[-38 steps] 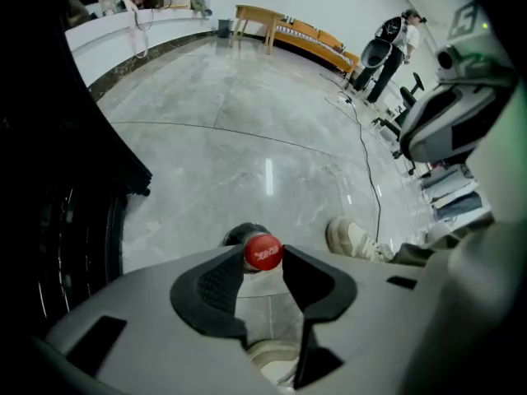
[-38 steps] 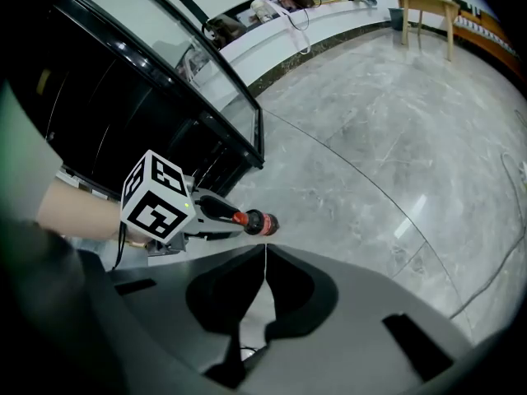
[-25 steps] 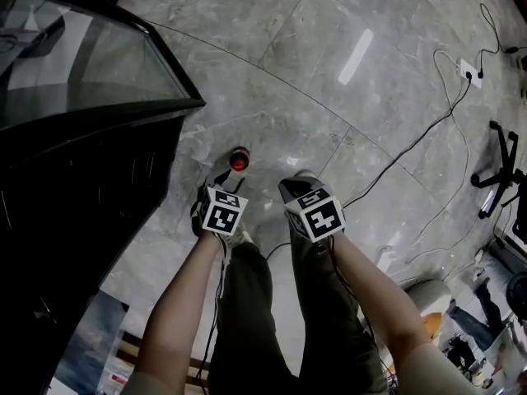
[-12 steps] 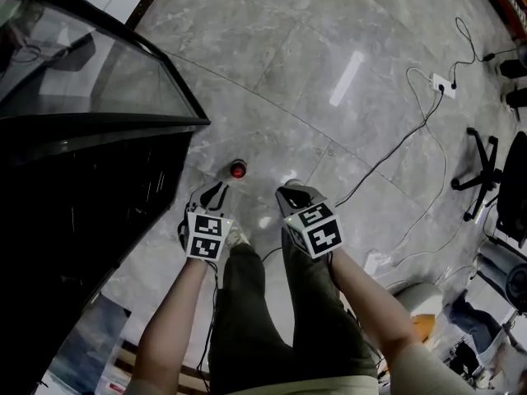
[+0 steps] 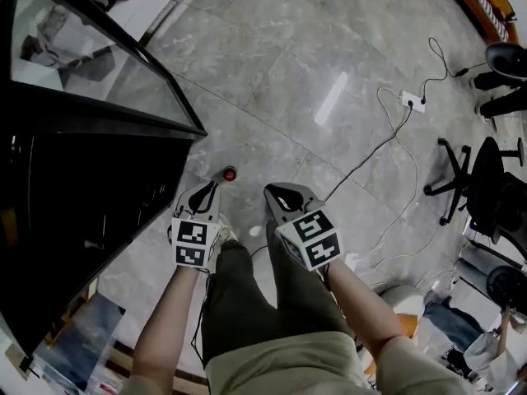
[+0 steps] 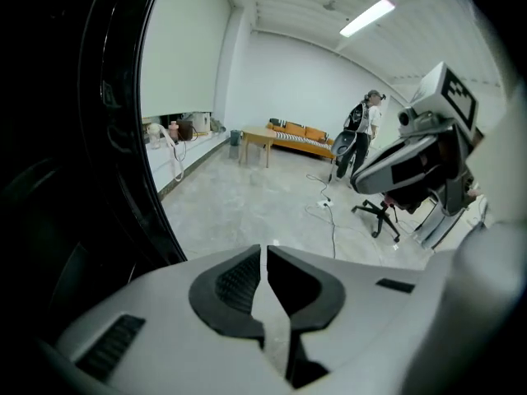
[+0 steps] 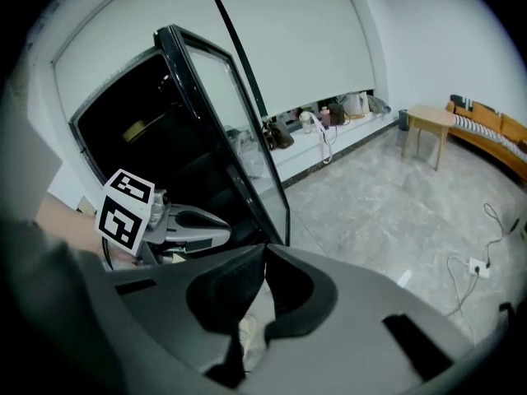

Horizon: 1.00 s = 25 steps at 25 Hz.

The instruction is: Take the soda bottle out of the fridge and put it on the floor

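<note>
The soda bottle [image 5: 229, 174], seen from above as a dark bottle with a red cap, stands upright on the grey marble floor [image 5: 288, 81], just right of the open black fridge [image 5: 74, 212]. My left gripper [image 5: 206, 190] hangs slightly below and left of the cap, apart from it. Its jaws [image 6: 264, 249] are closing with nothing between them. To the right, my right gripper [image 5: 277, 192] points at the floor, shut and empty [image 7: 265, 250]. Each gripper view shows the other gripper: the left gripper [image 7: 216, 227] and the right gripper [image 6: 366, 174].
The fridge's glass door [image 5: 99, 81] stands open at the left, its corner near the bottle. A white power strip [image 5: 409, 99] with cables lies on the floor at the right, beside office chairs [image 5: 469, 171]. A person [image 6: 360, 134], a small table [image 6: 257, 142] and a sofa [image 6: 300, 132] stand far off.
The left gripper has drawn back from the bottle, and its jaws have come together. The bottle stays standing on the floor. The head view has risen, and both grippers came nearer the body.
</note>
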### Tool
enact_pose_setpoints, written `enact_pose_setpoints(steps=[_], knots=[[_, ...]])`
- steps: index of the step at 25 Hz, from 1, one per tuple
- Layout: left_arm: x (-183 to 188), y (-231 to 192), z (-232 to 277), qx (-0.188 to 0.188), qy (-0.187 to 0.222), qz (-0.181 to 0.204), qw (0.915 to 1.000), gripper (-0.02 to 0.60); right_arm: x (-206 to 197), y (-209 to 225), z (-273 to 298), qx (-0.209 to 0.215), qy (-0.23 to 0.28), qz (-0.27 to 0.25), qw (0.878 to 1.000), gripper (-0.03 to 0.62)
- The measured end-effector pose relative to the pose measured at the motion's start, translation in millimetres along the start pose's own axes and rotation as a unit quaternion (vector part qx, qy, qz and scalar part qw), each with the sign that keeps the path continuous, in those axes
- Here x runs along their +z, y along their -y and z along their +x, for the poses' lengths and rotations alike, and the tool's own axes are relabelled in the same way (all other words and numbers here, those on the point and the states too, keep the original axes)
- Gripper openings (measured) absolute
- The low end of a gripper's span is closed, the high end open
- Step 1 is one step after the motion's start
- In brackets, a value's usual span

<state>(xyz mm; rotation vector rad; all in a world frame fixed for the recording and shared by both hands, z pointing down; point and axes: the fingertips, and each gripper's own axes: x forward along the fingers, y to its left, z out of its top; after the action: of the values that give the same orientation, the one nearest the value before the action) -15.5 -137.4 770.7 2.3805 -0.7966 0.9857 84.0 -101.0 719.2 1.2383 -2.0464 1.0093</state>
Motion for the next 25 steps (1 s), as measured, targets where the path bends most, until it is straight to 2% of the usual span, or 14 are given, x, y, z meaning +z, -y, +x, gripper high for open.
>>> enact_pose_setpoints(steps=[6,13,17,22,25], knots=[[86.2,23.1,-87.8,-0.006,0.054,0.008,0.9985,0.021,80.3,-33.8,-82.3,-0.014,0.053,-0.016,0.998,-0.003],[177.9,29.2,-193.2,0.014,0.128,0.030,0.9912,0.020,174.1,-98.4,-171.9,0.007,0.109,-0.073,0.991,-0.003],[225.5,33.1,-254.8,0.036,0.159,0.055,0.9851,0.015,223.8,-136.2,-219.6,0.030,0.148,-0.109,0.982,-0.003],[265.9,30.3,-330.1,0.069,0.201,0.082,0.9737,0.015,279.7,-186.3,-267.9,0.038,0.199,-0.167,0.965,-0.003],[281.6,37.5,-372.8,0.075,0.228,0.087,0.9669,0.015,300.9,-217.1,-297.5,0.049,0.225,-0.186,0.955,-0.003]])
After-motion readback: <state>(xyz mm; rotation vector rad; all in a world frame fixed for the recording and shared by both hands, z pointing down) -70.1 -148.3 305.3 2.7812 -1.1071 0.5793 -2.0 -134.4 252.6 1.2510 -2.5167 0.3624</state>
